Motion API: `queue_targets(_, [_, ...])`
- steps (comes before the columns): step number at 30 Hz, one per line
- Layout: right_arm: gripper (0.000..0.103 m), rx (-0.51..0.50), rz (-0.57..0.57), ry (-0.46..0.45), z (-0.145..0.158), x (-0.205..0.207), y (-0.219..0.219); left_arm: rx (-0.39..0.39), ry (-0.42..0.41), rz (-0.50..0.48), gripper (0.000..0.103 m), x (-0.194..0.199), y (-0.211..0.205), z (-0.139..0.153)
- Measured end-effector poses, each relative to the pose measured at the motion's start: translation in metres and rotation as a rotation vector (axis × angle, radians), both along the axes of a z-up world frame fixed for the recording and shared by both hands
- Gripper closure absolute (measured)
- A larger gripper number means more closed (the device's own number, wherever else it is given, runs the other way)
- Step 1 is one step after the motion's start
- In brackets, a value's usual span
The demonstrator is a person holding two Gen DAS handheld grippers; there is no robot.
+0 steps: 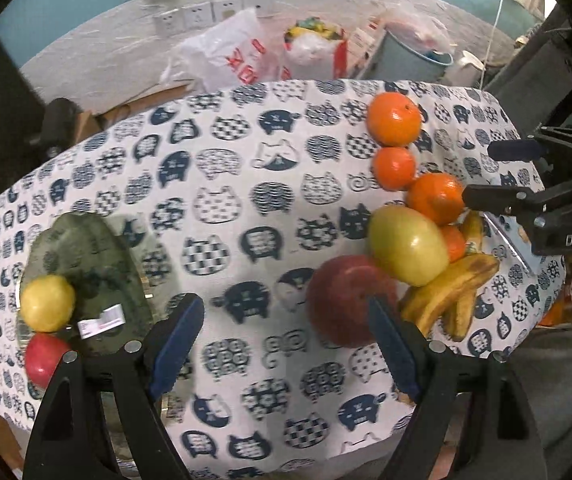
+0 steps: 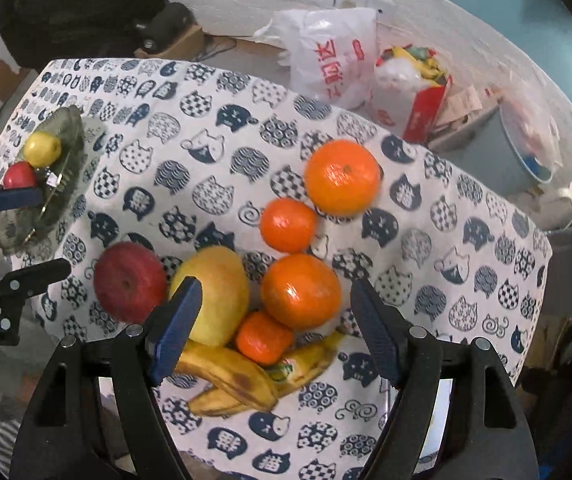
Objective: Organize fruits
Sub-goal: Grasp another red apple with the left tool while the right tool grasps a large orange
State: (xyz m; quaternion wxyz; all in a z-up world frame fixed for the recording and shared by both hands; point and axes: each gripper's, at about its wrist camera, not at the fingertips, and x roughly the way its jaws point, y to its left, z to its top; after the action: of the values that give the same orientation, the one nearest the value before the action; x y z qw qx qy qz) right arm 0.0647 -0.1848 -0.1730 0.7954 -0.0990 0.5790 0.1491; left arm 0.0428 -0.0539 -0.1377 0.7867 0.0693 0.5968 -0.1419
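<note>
- Left gripper (image 1: pixel 286 344): jaws spread wide, nothing between them; only cat-print cloth (image 1: pixel 221 184) is seen in the gap.
- Right gripper (image 2: pixel 275 326): jaws apart, nothing gripped; held above the fruit pile.
- Pile, in the right wrist view: red apple (image 2: pixel 129 282) at 9 o'clock, yellow-green apple (image 2: pixel 215 294) touching it, bananas (image 2: pixel 231 384) at 6 o'clock, four oranges (image 2: pixel 342 176) trailing toward 1 o'clock.
- Green tray (image 1: pixel 97 256), well apart at 9 o'clock in the left wrist view: a yellow fruit (image 1: pixel 47 302) and a small red fruit (image 1: pixel 43 356) are seen on its near end.
</note>
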Motion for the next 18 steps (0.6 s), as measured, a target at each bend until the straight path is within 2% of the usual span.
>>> queue_targets(8, [0.026, -0.008, -0.017, 0.026, -0.018, -0.007, -0.020, -0.023, 0.078, -0.015, 0.017, 0.006, -0.024, -0.023])
queue_targets(18, [0.026, -0.008, -0.025, 0.057, -0.034, -0.009, -0.032, 0.008, 0.137, -0.049, 0.017, 0.006, -0.045, -0.050])
